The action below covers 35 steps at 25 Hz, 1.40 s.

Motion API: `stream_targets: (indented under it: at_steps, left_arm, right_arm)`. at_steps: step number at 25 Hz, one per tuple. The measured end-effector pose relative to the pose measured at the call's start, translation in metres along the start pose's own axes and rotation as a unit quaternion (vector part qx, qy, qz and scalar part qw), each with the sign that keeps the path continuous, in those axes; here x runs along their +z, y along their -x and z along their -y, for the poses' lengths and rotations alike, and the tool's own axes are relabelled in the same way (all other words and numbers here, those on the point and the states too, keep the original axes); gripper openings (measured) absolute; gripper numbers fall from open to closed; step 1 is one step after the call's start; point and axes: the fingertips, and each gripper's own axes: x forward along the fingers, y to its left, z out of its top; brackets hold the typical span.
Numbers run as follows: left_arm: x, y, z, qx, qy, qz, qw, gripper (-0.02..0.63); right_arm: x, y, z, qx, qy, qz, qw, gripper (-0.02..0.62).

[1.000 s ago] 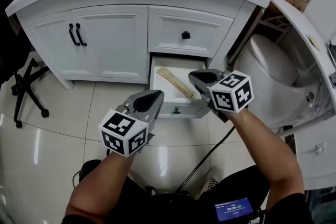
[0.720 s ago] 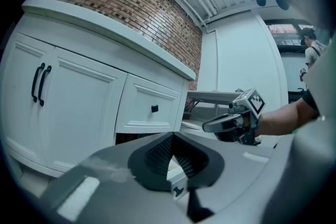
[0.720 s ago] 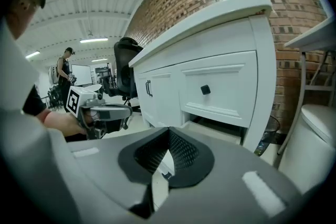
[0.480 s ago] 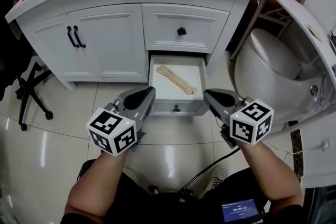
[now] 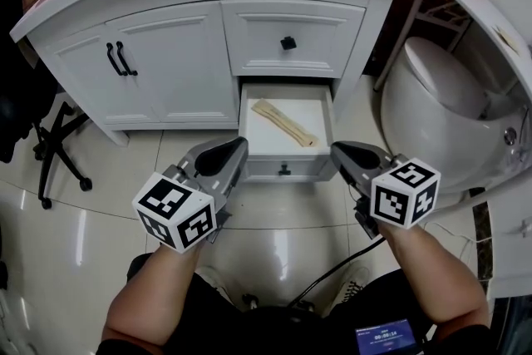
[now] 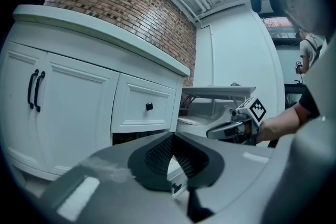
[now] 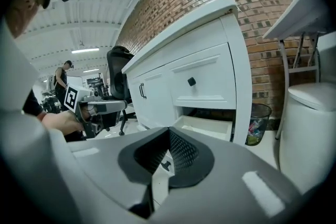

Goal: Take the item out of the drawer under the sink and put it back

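The lower drawer (image 5: 287, 170) under the sink counter stands pulled open. A flat beige strip-shaped item (image 5: 286, 122) lies diagonally on its white bottom. My left gripper (image 5: 237, 148) hovers shut and empty in front of the drawer's left corner. My right gripper (image 5: 337, 150), also shut and empty, is in front of the drawer's right corner. Neither touches the drawer or the item. The right gripper view shows the open drawer (image 7: 206, 125) beyond the closed jaws and the left gripper (image 7: 103, 107) off to the left. In the left gripper view the right gripper (image 6: 231, 128) shows at the right.
Above the open drawer is a closed drawer with a black knob (image 5: 288, 42); to its left are cabinet doors with black handles (image 5: 118, 58). A white toilet (image 5: 440, 108) stands at the right, an office chair base (image 5: 50, 150) at the left, and a trash bin (image 7: 257, 121) by the brick wall.
My right gripper has drawn back from over the drawer's right front to outside it, lower right. My left gripper has shifted slightly left. The beige item stays in the drawer.
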Motion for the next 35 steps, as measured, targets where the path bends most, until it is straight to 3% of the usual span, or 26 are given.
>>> stream_targets:
  at_steps: [13,23,35]
  left_arm:
    - [0.009,0.012,0.010,-0.001,-0.008,0.005,1.0000,0.006]
    - [0.023,0.047,0.046,-0.013,0.006,0.019,0.9997,0.006]
    - [0.029,0.082,0.091,-0.014,-0.028,0.019,0.9993,0.006]
  right_arm:
    - [0.019,0.031,-0.017,0.005,0.011,0.026,1.000,0.008]
    - [0.025,0.074,-0.059,0.021,0.015,0.053,0.998,0.008]
    - [0.018,0.124,-0.084,0.003,0.024,0.072,0.997,0.008]
